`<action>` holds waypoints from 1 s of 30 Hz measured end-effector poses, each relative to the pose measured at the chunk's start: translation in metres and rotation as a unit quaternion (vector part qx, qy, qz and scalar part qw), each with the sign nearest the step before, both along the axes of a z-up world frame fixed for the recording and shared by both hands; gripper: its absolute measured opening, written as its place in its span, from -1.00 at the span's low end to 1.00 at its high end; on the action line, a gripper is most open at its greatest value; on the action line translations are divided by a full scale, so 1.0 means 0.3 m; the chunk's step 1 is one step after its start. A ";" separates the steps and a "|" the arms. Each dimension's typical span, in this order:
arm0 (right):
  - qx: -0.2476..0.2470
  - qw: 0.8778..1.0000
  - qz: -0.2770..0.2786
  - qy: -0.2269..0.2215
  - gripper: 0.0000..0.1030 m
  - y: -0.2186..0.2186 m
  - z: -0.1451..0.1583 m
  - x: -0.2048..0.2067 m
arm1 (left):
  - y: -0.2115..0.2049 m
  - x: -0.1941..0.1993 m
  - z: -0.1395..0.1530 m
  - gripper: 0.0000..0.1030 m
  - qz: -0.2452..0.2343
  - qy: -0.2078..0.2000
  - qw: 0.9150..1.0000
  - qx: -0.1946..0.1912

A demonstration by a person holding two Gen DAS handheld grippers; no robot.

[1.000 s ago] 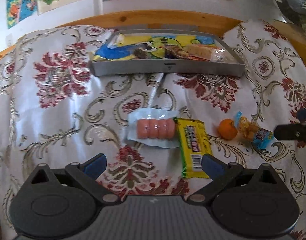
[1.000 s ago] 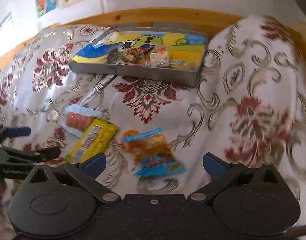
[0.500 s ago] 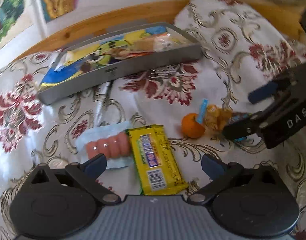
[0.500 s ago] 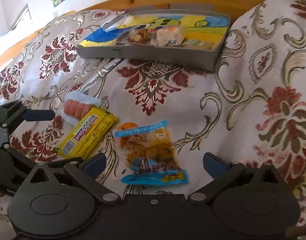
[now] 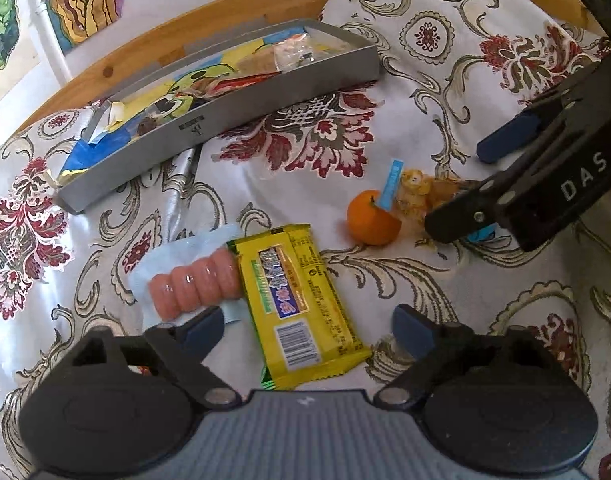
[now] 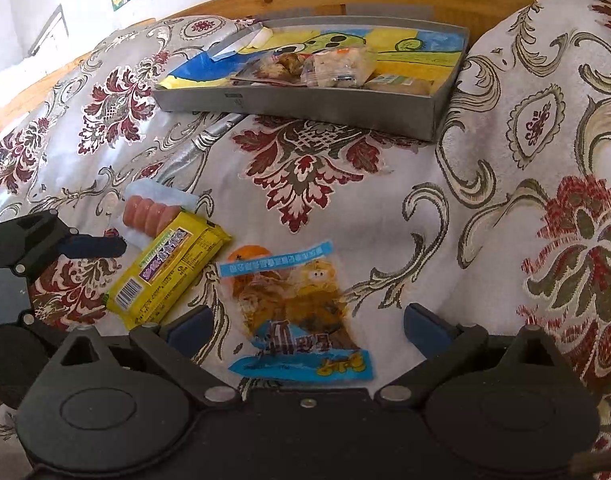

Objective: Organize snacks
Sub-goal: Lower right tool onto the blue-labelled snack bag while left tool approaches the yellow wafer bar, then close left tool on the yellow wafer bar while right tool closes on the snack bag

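Both grippers are closing in, jaws open: left gripper (image 5: 307,326) is straddling the yellow foil-wrapped snack bar (image 5: 295,306), right gripper (image 6: 307,324) the clear crinkly snack pouch (image 6: 301,312) mid-bed. Light, slippery; pinch edges.

"DAS" is printed in white on the right tool (image 5: 481,192).

A yellow snack bar (image 5: 301,304), sausage pack (image 5: 193,284), orange (image 5: 372,217) and clear blue-edged packet (image 6: 301,312) lie flat, clustered near a grey tray (image 5: 241,114) of snacks.

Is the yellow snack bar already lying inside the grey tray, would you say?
No, the yellow snack bar lies on the cloth, well short of the grey tray.
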State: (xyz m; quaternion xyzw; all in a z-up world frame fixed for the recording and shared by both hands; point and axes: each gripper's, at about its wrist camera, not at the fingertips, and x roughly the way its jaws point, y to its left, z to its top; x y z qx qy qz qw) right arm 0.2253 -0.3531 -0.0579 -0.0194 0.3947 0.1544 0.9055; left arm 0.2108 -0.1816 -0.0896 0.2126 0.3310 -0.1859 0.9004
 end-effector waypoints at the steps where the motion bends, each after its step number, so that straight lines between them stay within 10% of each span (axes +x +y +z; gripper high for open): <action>1: -0.002 1.000 -0.001 -0.001 0.89 0.001 0.000 -0.001 | 0.000 0.000 0.001 0.75 0.000 0.001 1.000 -0.001; 15: -0.005 1.000 0.003 0.017 0.77 0.006 -0.012 0.001 | 0.054 0.036 0.003 0.19 0.041 0.034 0.998 -0.034; 30: -0.061 0.998 -0.003 0.021 0.28 0.054 -0.029 -0.011 | 0.055 0.021 0.002 0.01 0.044 0.037 0.997 -0.043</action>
